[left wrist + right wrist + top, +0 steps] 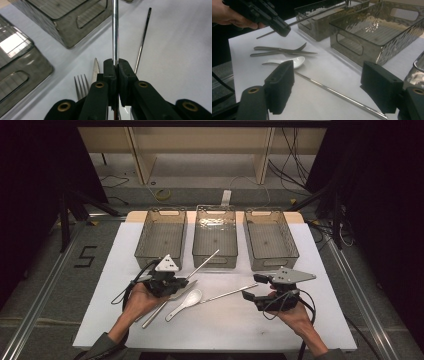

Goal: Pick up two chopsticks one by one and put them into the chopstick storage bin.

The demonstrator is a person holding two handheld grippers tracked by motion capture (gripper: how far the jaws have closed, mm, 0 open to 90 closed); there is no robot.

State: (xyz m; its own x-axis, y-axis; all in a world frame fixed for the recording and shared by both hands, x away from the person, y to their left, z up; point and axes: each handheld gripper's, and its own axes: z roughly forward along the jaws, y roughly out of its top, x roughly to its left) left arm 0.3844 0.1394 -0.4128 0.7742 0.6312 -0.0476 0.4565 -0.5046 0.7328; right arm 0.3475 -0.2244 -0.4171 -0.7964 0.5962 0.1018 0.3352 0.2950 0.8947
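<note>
In the left gripper view the left claw (115,65) is sitting closest to the lens, its two black jaws pressing together on a thin, shiny metal chopstick (115,30) that is running straight up between them and leaving the frame at the top. From above, that held chopstick is slanting up and away from the claw toward the middle bin (215,236), its tip lying near the bin's front wall. The right claw (329,87) is standing wide apart, gripping nothing, and a second chopstick (337,94) is lying flat on the white counter (225,320) between its jaws, untouched; its near end is being cut off at the frame's lower edge. Both chopsticks are looking alike: slim, round, silver rods, the loose one showing a darker tip in the left gripper view. Behind the left claw a fork (81,85) and a serrated knife (95,70) are lying side by side, their handles hidden by the jaws; in the right gripper view they are crossing each other beside a white ceramic spoon (288,61). Three smoky translucent bins are standing in a row at the far side of the counter. Counted: two chopsticks, one fork, one knife, one spoon, three bins.
</note>
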